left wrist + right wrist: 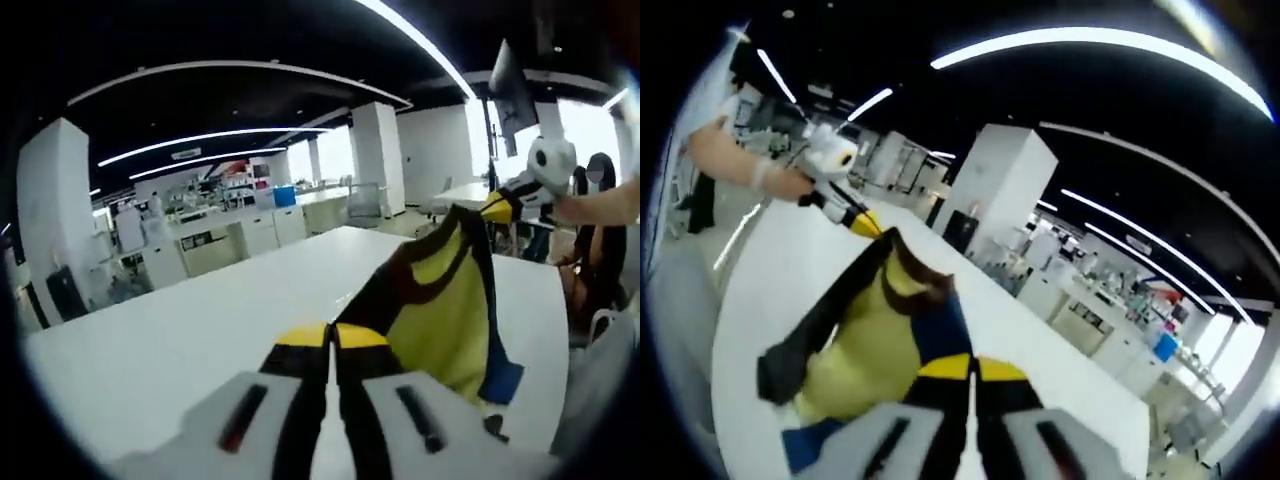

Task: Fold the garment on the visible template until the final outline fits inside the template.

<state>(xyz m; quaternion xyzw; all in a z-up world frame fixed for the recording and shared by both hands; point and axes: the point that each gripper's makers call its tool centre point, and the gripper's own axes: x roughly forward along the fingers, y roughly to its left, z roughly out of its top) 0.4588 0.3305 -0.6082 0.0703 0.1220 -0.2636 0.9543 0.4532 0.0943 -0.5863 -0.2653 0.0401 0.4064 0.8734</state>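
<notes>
Garment (pixel 440 310) lifted off white table (pixel 180 350) | left gripper (pixel 332 335), right gripper (pixel 970 368) both clamped on its edge | step: spreading (template unseen) | next: lay flat

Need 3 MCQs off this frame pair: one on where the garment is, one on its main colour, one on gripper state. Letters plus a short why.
1. Where is the garment?
A. Flat on the table
B. Lifted above the white table, stretched between both grippers
C. On the floor

2. The garment's main panel colour?
A. Red
B. Yellow
C. White

3. State of the left gripper?
A. Wide open
B. Lying on the table
C. Shut on the garment

Answers:
1 B: in the left gripper view the cloth runs from the near fingers up to the right gripper, off the table.
2 B: yellow panel with black and blue trim in both views.
3 C: its fingers meet with the cloth's edge pinched between them; the right gripper likewise.
</notes>
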